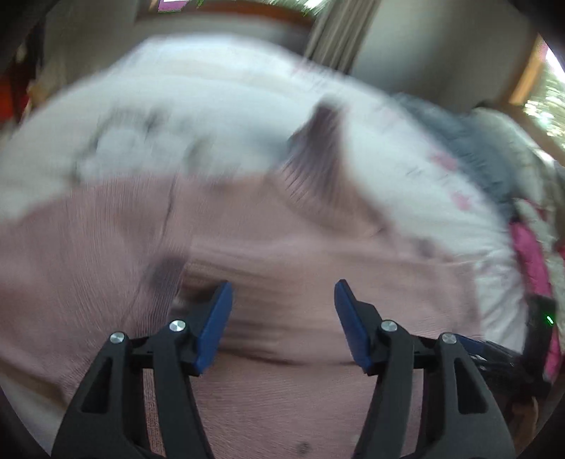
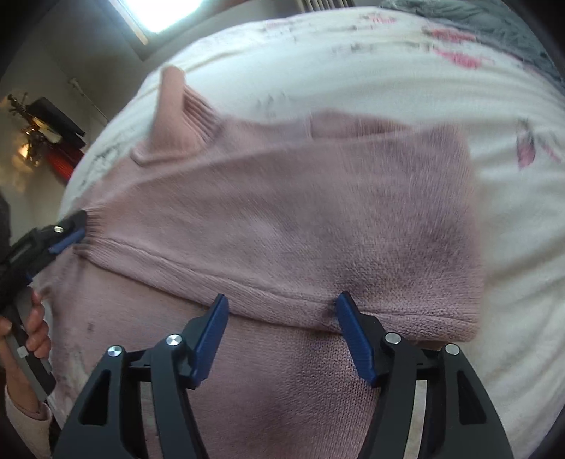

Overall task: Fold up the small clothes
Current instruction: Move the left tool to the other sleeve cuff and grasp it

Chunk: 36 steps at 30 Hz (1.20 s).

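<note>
Blue-padded jaws of the right gripper (image 2: 280, 333) stand apart over the folded hem of the pink sweater (image 2: 282, 197) on the bed (image 2: 512, 247); the left gripper (image 1: 282, 326) also gapes, having apparently let go.

We see a bed covered with a white sheet printed with pink and grey flowers (image 2: 441, 106). A dusty-pink knitted sweater (image 2: 282, 219) lies directly on it, folded over itself, its ribbed cuff sticking up. A rumpled grey blanket (image 2: 512, 31) lies at the far edge.
</note>
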### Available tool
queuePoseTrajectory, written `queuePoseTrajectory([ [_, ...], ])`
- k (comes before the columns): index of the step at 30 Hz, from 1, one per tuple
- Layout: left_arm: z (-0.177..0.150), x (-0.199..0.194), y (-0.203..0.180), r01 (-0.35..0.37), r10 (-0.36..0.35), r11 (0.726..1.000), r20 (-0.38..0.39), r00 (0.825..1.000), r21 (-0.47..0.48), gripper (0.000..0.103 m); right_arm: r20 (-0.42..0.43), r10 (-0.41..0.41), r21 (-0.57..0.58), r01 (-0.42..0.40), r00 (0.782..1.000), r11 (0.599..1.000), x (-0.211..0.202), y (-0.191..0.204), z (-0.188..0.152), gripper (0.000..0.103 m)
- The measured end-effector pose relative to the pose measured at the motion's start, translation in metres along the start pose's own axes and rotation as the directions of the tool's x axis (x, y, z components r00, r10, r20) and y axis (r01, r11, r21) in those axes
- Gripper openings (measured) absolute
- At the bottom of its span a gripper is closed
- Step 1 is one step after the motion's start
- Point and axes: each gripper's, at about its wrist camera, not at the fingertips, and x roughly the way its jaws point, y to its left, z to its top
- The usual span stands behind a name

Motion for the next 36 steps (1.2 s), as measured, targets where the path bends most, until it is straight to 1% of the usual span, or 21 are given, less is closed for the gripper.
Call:
queuePoseTrajectory([
  [1,-0.001,0.013,0.008,0.002,-0.003,1.000,-0.040,0.999,-0.024,0.058,0.006,-0.004,-0.009,0.004,1.000,1.000,0.004,0.001,-0.002,0.066],
  [2,-0.002,0.017,0.012,0.011,-0.012,1.000,-0.039,0.999,-0.025,0.058,0.014,-0.006,-0.020,0.006,1.000,1.000,0.006,0.003,-0.004,0.067],
  [4,-0.004,0.017,0.010,0.009,-0.009,1.000,-0.035,0.999,0.004,0.058,0.022,-0.008,-0.034,0.009,1.000,0.999,0.007,0.007,-0.006,0.075],
  [6,-0.006,0.015,0.008,0.006,-0.005,1.000,-0.033,0.999,0.020,0.059,0.022,-0.027,-0.050,0.029,0.999,0.998,0.008,0.012,-0.005,0.076],
  [9,-0.005,0.003,0.015,0.031,-0.032,0.999,-0.029,0.999,-0.017,0.060,0.028,-0.043,-0.046,0.045,0.999,0.998,-0.001,0.020,-0.004,0.076],
  [11,-0.013,-0.026,0.031,0.074,-0.073,0.995,0.011,0.997,-0.060,0.067,0.040,-0.003,-0.051,0.005,0.999,0.999,-0.012,0.029,-0.007,0.076],
  [12,-0.016,-0.035,0.039,0.079,-0.077,0.994,0.031,0.997,-0.069,0.068,0.051,0.023,-0.069,-0.019,0.998,0.997,-0.020,0.038,-0.011,0.076],
  [13,-0.019,-0.050,0.049,0.074,-0.070,0.994,0.057,0.996,-0.077,0.072,0.057,0.024,-0.083,-0.019,0.998,0.996,-0.022,0.044,-0.014,0.076],
  [14,-0.025,-0.063,0.061,0.059,-0.053,0.995,0.077,0.996,-0.083,0.073,0.060,0.021,-0.094,-0.015,0.998,0.995,-0.024,0.050,-0.015,0.076],
  [17,-0.045,-0.097,0.107,-0.056,0.066,0.993,0.100,0.993,-0.103,0.073,0.050,0.035,-0.124,-0.029,0.998,0.992,-0.023,0.071,-0.013,0.076],
  [19,-0.059,-0.115,0.145,-0.126,0.139,0.982,0.085,0.987,-0.143,0.073,0.045,0.043,-0.134,-0.037,0.998,0.990,-0.018,0.083,-0.008,0.076],
  [21,-0.068,-0.132,0.179,-0.170,0.187,0.966,0.073,0.980,-0.194,0.073,0.033,0.039,-0.135,-0.034,0.999,0.990,-0.012,0.094,-0.004,0.076],
  [23,-0.078,-0.154,0.219,-0.214,0.240,0.944,0.078,0.968,-0.250,0.074,0.012,0.062,-0.137,-0.060,0.998,0.989,-0.004,0.104,-0.004,0.076],
  [24,-0.082,-0.162,0.237,-0.240,0.270,0.932,0.081,0.959,-0.273,0.074,0.006,0.065,-0.141,-0.063,0.998,0.988,-0.001,0.107,-0.002,0.076],
  [26,-0.085,-0.175,0.268,-0.263,0.303,0.908,0.080,0.950,-0.326,0.074,-0.006,0.055,-0.154,-0.055,0.998,0.987,0.008,0.118,-0.002,0.076],
  [28,-0.088,-0.183,0.305,-0.258,0.314,0.877,0.078,0.946,-0.405,0.074,-0.020,0.038,-0.160,-0.041,0.999,0.986,0.017,0.125,-0.003,0.076],
  [30,-0.086,-0.185,0.339,-0.257,0.326,0.848,0.074,0.942,-0.464,0.074,-0.028,0.026,-0.157,-0.030,0.999,0.987,0.025,0.127,-0.004,0.076],
  [32,-0.084,-0.184,0.359,-0.252,0.332,0.836,0.084,0.939,-0.488,0.074,-0.033,0.021,-0.149,-0.026,0.999,0.988,0.029,0.127,-0.005,0.076],
  [34,-0.077,-0.183,0.382,-0.226,0.321,0.833,0.109,0.941,-0.505,0.074,-0.037,0.018,-0.147,-0.023,0.999,0.989,0.032,0.125,-0.006,0.076],
  [36,-0.069,-0.185,0.396,-0.224,0.333,0.831,0.131,0.934,-0.510,0.074,-0.037,0.011,-0.154,-0.017,0.999,0.988,0.033,0.125,-0.007,0.076],
])
